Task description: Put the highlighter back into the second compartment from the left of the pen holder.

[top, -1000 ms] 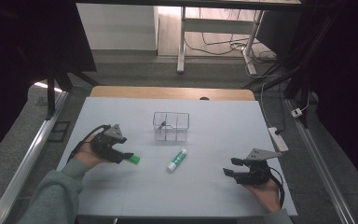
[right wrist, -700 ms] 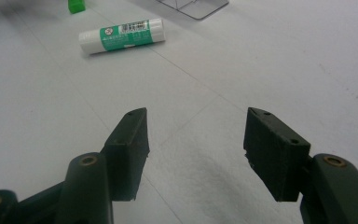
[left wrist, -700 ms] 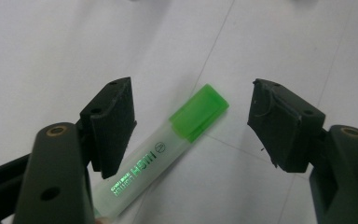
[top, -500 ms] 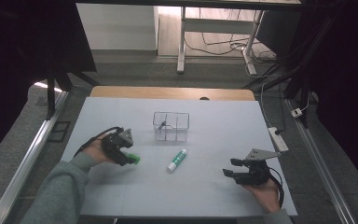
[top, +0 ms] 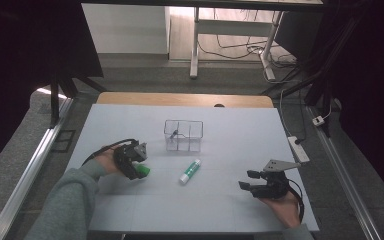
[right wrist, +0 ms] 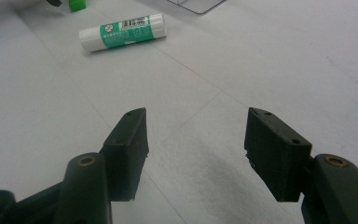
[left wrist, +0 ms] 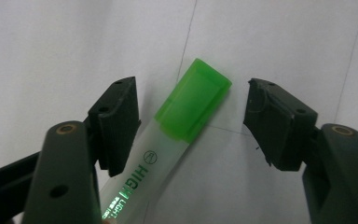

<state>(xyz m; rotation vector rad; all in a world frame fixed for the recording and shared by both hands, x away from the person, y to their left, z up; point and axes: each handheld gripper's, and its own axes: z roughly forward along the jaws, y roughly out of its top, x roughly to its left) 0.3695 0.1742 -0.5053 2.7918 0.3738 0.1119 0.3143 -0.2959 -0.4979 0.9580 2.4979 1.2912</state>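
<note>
A white-covered rectangular table (top: 130,210) is seen, with a clear plastic compartmented box (top: 183,135) standing near its middle. The right gripper (top: 250,180) is held spread over bare surface. The left gripper (top: 141,169) is lowered around a translucent highlighter with a green cap (left wrist: 193,100); its jaws, just closing, are spread, the left pad apparently touching the barrel. A white-and-green glue stick (top: 190,171) lies between the grippers.

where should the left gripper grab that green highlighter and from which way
Probably on the pale barrel just behind the green cap, from straight above. The highlighter lies flat on the table, slanted between the left gripper's open jaws, which have just been closing. Squeezing across its narrow width suits the long, slim body.
</note>
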